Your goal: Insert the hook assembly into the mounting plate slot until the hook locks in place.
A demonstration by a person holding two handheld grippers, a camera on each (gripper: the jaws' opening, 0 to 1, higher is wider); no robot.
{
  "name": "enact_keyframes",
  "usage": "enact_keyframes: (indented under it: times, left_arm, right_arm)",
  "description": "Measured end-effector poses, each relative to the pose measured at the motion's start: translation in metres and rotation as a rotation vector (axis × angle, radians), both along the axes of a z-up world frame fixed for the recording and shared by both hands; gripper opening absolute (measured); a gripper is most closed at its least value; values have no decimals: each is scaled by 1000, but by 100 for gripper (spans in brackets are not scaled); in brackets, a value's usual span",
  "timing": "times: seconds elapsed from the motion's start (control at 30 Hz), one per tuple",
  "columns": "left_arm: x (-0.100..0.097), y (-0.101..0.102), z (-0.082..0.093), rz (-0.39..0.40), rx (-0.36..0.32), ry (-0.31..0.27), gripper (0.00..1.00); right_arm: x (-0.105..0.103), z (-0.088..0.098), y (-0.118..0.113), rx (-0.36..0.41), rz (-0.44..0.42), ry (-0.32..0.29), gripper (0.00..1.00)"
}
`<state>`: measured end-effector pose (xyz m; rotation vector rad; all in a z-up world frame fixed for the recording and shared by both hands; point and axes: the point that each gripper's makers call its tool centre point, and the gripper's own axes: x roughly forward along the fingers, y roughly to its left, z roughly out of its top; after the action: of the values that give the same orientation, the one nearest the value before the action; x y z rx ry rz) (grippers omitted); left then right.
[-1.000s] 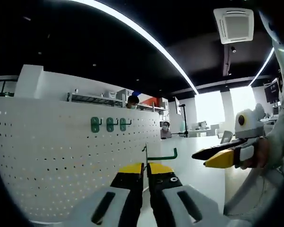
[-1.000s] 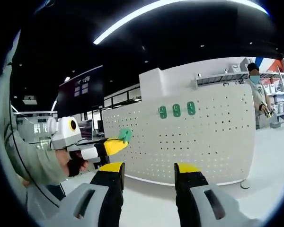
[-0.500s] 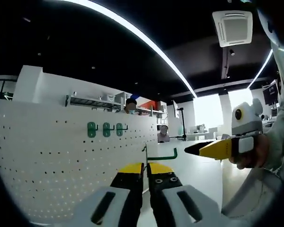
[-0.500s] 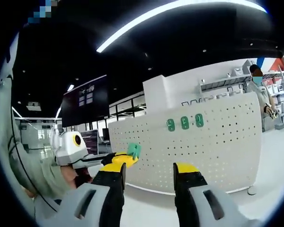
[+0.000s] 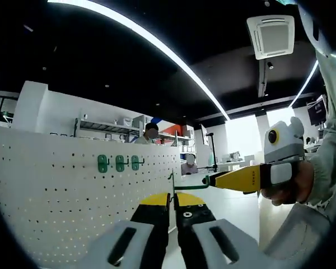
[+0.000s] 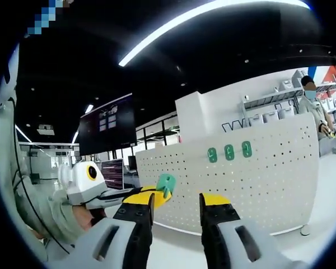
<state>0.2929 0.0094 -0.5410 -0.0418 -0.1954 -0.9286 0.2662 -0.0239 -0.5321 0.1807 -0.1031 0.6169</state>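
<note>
hook pinched in closed left gripper, short of pegboard | right gripper open, reaching for hook | plates mounted high | advice: grip hook squarely, line base with slot, push until locked
</note>
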Motion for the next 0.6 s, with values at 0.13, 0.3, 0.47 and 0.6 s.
enact_keyframes:
  times: [0.13, 0.3, 0.47, 0.6]
  left_arm:
    - [-3, -1, 6, -11, -34, 13, 3]
    - [-9, -5, 15, -26, -51, 2, 3]
    - [-12, -8, 20, -37, -56, -7, 3]
    - [-15, -10, 20, -45, -55, -9, 3]
  right_arm:
    - [0, 4, 4, 1, 12, -8, 28]
    - [-2, 12, 9, 12, 21, -19, 26]
    - [-1, 17, 10, 13, 26, -36, 23]
    - [-1, 21, 10, 13, 24, -47, 21]
